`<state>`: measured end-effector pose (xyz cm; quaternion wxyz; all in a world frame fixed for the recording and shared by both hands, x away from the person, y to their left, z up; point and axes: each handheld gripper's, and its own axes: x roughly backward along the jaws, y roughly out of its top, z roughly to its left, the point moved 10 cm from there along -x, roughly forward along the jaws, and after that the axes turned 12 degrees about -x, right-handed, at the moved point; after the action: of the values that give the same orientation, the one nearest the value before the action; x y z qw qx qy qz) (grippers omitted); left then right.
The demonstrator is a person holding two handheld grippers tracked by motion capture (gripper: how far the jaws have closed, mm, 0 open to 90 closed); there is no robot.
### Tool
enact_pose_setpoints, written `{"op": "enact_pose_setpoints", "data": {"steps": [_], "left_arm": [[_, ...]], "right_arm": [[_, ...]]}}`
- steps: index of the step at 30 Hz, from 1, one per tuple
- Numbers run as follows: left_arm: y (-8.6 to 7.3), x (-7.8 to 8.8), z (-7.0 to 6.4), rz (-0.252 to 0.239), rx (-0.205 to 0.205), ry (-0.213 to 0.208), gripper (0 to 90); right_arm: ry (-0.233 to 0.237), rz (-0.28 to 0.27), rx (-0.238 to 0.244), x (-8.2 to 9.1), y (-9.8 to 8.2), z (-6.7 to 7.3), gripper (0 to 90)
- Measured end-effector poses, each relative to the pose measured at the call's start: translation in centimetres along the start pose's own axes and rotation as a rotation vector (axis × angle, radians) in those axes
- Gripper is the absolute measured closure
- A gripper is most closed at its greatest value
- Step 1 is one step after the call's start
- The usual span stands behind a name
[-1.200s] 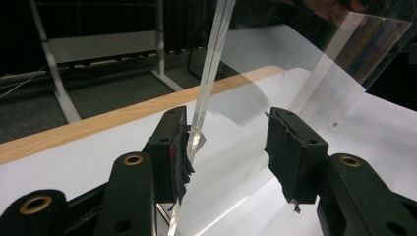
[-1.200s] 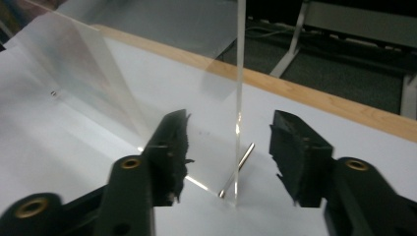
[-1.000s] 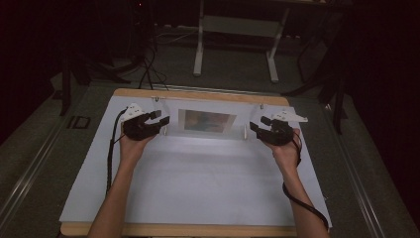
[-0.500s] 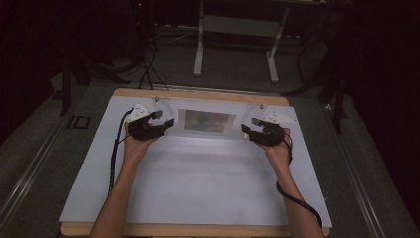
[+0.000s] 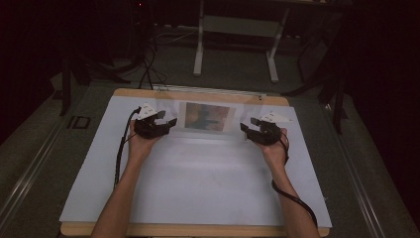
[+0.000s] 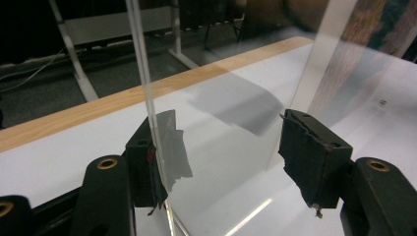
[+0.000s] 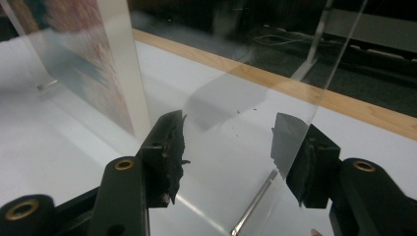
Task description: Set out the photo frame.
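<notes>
Clear acrylic picture stand point(image 5: 208, 119) upright at the white surface's point(image 5: 198, 193) far edge.
Flanked by left gripper point(image 5: 166, 124) and right gripper point(image 5: 247, 130), both spread apart, the left freshly widened, pads clamping nothing.

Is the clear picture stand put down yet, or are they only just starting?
The clear stand with its picture already stands upright on the white table. The left gripper and right gripper sit at its ends, jaws open around the clear edges, not pressing. Either gripping or pulling away is probably left.
</notes>
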<state>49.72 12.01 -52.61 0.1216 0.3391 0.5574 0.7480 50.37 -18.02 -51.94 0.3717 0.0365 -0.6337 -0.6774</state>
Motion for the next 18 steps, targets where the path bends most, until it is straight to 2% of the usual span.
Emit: {"op": "enact_pose_setpoints", "data": {"steps": [3,10,13,18], "left_arm": [[0.1,0.2,-0.5,0.010,0.018,-0.013,39.1],[0.4,1.1,-2.0,0.024,0.048,-0.023,41.4],[0.0,1.5,-2.4,0.028,0.067,-0.038,41.3],[-0.3,2.5,-3.0,0.036,0.073,-0.044,41.2]], "right_arm": [[0.009,-0.013,-0.018,0.3,0.0,0.0,44.5],[0.021,-0.005,-0.065,1.2,-0.2,-0.2,41.2],[0.019,0.001,-0.066,1.7,-0.7,0.2,41.3],[0.017,0.015,-0.066,2.6,-1.4,1.0,41.5]]}}
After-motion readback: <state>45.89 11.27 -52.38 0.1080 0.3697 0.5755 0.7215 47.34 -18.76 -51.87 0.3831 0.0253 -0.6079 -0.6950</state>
